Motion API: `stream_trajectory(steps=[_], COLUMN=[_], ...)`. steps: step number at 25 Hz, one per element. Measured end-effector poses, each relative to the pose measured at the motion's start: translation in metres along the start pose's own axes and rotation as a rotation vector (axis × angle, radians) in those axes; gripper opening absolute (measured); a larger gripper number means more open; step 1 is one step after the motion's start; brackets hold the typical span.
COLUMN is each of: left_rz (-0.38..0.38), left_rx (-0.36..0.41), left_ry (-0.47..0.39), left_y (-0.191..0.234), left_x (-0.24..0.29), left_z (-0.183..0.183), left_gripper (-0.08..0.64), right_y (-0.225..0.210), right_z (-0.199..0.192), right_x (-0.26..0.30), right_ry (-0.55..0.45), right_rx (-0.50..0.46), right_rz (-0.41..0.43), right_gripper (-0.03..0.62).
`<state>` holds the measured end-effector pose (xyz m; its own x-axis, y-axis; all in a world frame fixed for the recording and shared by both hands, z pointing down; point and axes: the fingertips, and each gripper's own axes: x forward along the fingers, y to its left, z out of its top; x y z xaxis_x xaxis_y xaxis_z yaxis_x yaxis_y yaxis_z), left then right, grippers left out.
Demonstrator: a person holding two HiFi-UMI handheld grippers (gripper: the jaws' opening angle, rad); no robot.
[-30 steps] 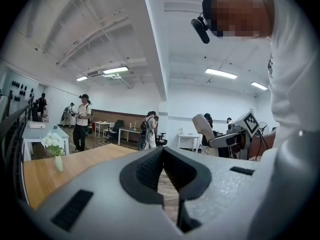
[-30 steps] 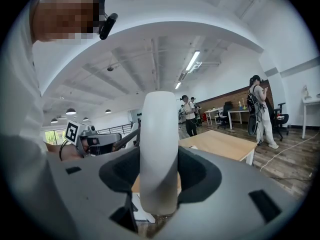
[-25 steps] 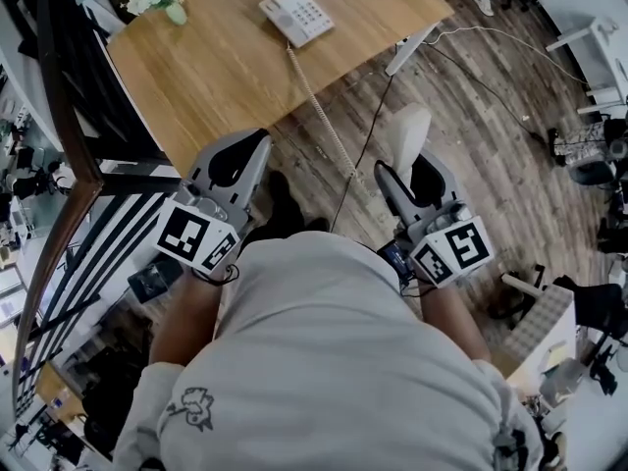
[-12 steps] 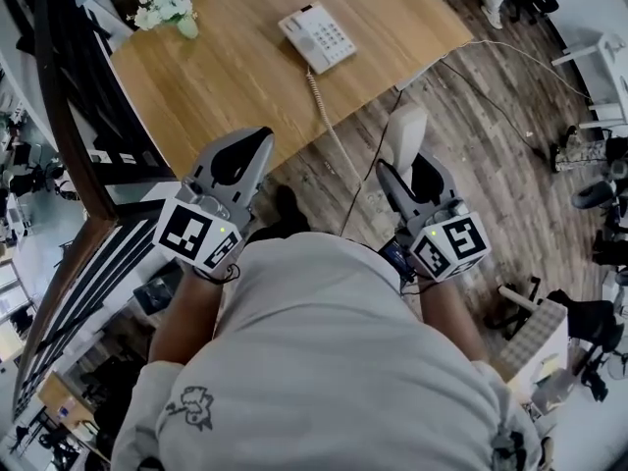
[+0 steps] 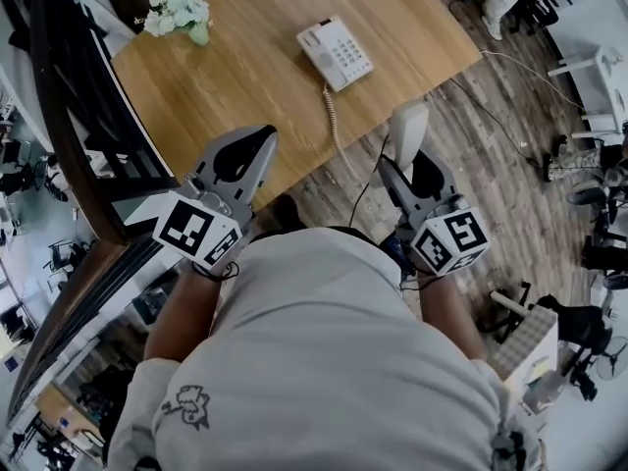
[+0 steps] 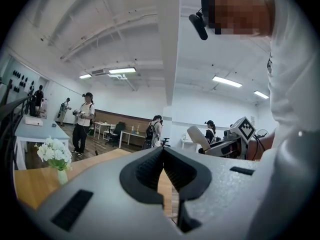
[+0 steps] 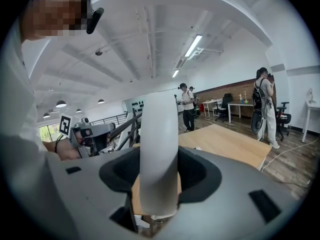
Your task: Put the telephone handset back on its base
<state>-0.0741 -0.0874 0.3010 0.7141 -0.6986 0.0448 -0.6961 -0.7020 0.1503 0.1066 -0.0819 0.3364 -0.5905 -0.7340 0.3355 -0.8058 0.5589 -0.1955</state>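
The white telephone base [image 5: 335, 53] lies on the wooden table [image 5: 226, 67], towards its far right part. Its coiled cord [image 5: 331, 118] runs off the table's near edge towards the white handset [image 5: 407, 129]. My right gripper [image 5: 410, 165] is shut on the handset [image 7: 159, 149], which stands up between the jaws over the floor, short of the table. My left gripper [image 5: 261, 137] hovers at the table's near edge; its jaws meet at the tips with nothing between them [image 6: 163, 151]. The handset [image 6: 197, 136] also shows in the left gripper view.
A vase of white flowers [image 5: 180, 13] stands on the table's far left corner. A dark railing [image 5: 69, 116] runs along the left. Cables [image 5: 510, 62] trail over the plank floor on the right, near chairs and a box [image 5: 530, 346]. Several people [image 6: 82, 121] stand in the room beyond.
The table and telephone base have slid down and to the right in the head view, so they are nearer. Both grippers keep their places in the picture, and the handset stays gripped.
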Motion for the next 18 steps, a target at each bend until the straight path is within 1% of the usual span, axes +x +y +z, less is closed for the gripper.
stream_trajectory(steps=[9,13,18], left_rz=[0.016,0.029,0.043], left_rx=[0.006,-0.01,-0.026], left_ry=[-0.009,-0.002,0.015], left_y=[0.022,0.027,0.027], left_x=[-0.011,-0.01,0.0], left_z=[0.007,0.004,-0.005], left_gripper=[0.006,0.006,0.006], right_y=[0.008,0.01,0.0], right_z=[0.009,0.014,0.008], right_x=[0.029,0.037,0.048], right_ry=[0.022,0.028,0.055], right_rx=[-0.033,-0.042,-0.042], right_rz=[0.021,0.037,0.061], right_gripper=[0.225,0.224,0.224])
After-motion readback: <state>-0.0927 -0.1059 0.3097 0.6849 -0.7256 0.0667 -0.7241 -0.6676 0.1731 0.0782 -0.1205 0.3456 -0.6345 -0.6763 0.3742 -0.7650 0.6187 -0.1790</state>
